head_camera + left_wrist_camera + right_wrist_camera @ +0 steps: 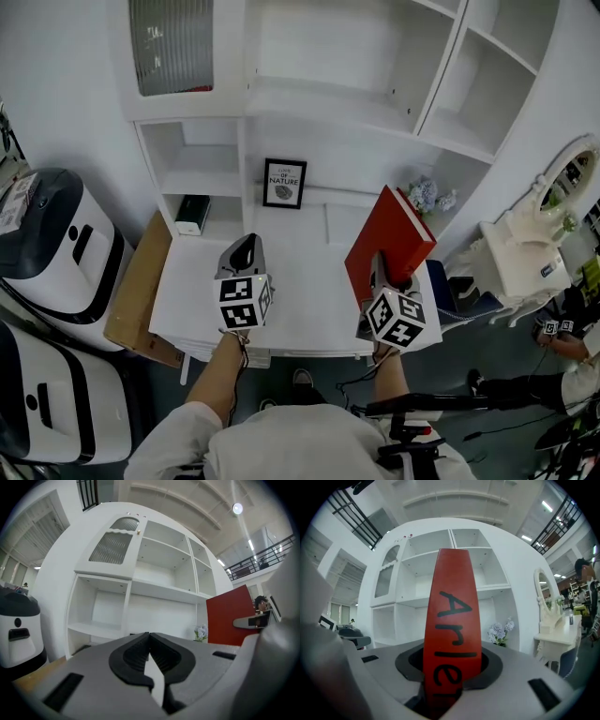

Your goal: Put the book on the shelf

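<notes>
A red book (389, 242) stands upright in my right gripper (385, 277), which is shut on its lower edge; its spine with black letters (452, 630) fills the middle of the right gripper view. My left gripper (243, 255) is held level beside it at the left, its jaws closed together with nothing between them (149, 641). Both point toward the white shelf unit (328, 103), whose open compartments (426, 581) lie ahead. In the left gripper view the red book (229, 616) shows at the right.
A white desk (300, 300) lies under both grippers. A framed print (284, 183) and a small flower bunch (427, 195) stand at the desk's back. White machines (52, 244) and a brown board (141, 281) are at the left, a white dressing table (520, 253) at the right.
</notes>
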A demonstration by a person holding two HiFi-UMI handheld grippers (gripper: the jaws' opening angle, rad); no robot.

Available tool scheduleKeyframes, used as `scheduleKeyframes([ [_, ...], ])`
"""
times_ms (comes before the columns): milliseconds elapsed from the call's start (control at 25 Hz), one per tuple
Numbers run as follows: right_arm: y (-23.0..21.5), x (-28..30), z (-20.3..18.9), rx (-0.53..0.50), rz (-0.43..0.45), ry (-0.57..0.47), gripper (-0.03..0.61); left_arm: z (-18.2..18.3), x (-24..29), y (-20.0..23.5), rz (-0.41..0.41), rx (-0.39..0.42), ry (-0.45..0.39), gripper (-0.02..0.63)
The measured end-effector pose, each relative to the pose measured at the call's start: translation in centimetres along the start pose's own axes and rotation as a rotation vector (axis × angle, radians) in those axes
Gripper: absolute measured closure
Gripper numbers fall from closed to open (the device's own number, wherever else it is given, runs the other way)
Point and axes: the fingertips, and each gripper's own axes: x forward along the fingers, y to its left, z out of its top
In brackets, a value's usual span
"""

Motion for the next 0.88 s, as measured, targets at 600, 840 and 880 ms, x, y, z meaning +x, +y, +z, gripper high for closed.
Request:
scheduleKeyframes([
  [600,-0.2,5.9,2.3,-0.041,0.050,-0.038,0.405,2.3,4.9,0.1,0.040,0.063,-0.014,0.606],
  [840,0.3,5.2,4.6,-0.046,0.055,-0.058,0.405,3.1,5.1,0.0,0.038,0.061,-0.031,0.606],
  [880,0.4,5.1,5.2,-0.045,0.057,-0.062,0.405,3.3,5.0,-0.1,0.035,0.064,-0.035,0.606],
])
